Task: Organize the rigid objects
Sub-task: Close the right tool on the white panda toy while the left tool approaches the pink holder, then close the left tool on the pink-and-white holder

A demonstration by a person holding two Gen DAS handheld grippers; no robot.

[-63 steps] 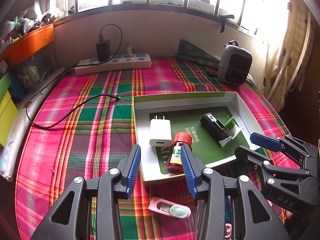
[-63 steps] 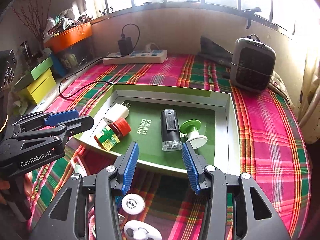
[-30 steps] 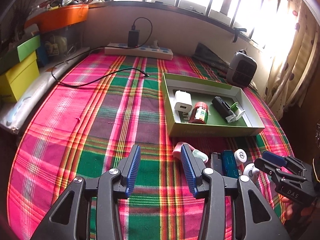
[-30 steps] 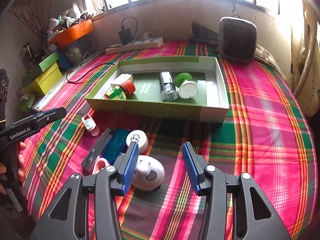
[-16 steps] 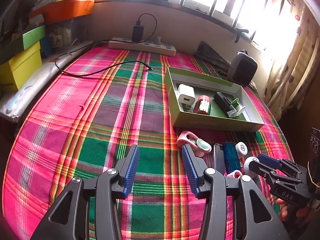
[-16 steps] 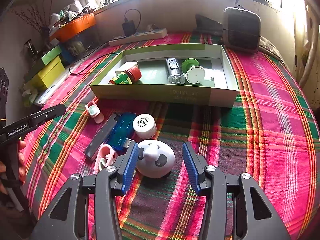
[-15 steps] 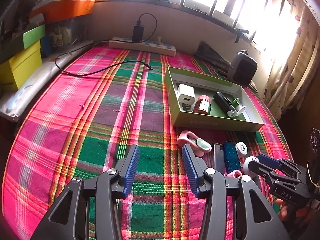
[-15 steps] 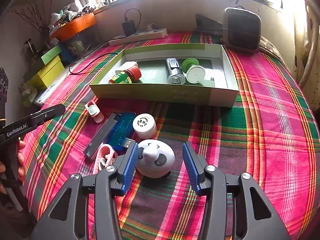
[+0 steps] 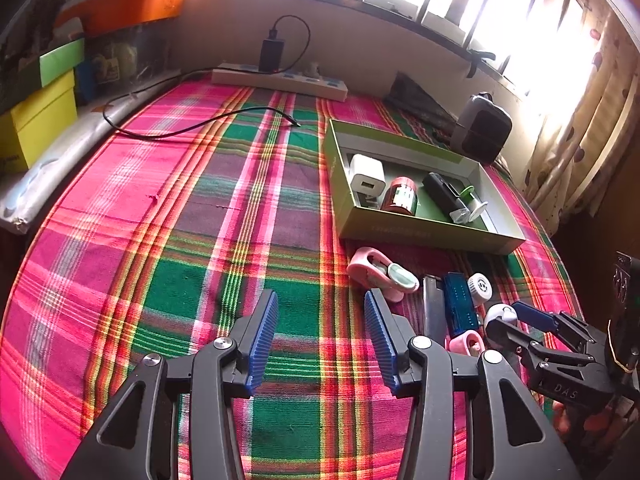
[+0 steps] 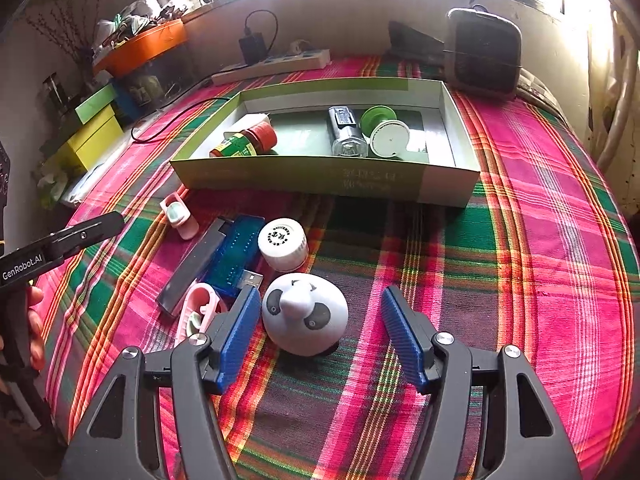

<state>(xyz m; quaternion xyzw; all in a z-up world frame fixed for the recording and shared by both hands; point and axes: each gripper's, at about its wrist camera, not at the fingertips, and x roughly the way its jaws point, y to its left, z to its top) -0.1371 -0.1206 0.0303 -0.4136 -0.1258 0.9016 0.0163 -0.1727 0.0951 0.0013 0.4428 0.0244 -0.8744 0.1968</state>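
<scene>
A green box [image 10: 320, 178] holds a white charger [image 9: 367, 178], a red-capped bottle [image 10: 244, 142], a black device [image 10: 346, 132] and a green-and-white spool [image 10: 386, 130]. In front of it lie a white panda toy [image 10: 306, 314], a white-capped jar [image 10: 283, 243], a blue USB stick [image 10: 236, 258], a dark bar [image 10: 192, 266] and two pink clips [image 10: 180, 214] [image 10: 198, 312]. My right gripper [image 10: 318, 334] is open, its fingers on either side of the panda toy. My left gripper [image 9: 320, 336] is open and empty over bare cloth, left of the pile.
A plaid cloth [image 9: 180, 208] covers the table. A power strip [image 9: 280, 80] with a black cable [image 9: 192, 128] lies at the back, a grey heater [image 10: 482, 52] at the back right. Yellow and green boxes [image 9: 36, 120] and an orange bin [image 9: 124, 8] stand along the left side.
Both grippers drew back from the green box. The right gripper then lowered and closed in around the panda toy. The left gripper has barely moved in the last half second.
</scene>
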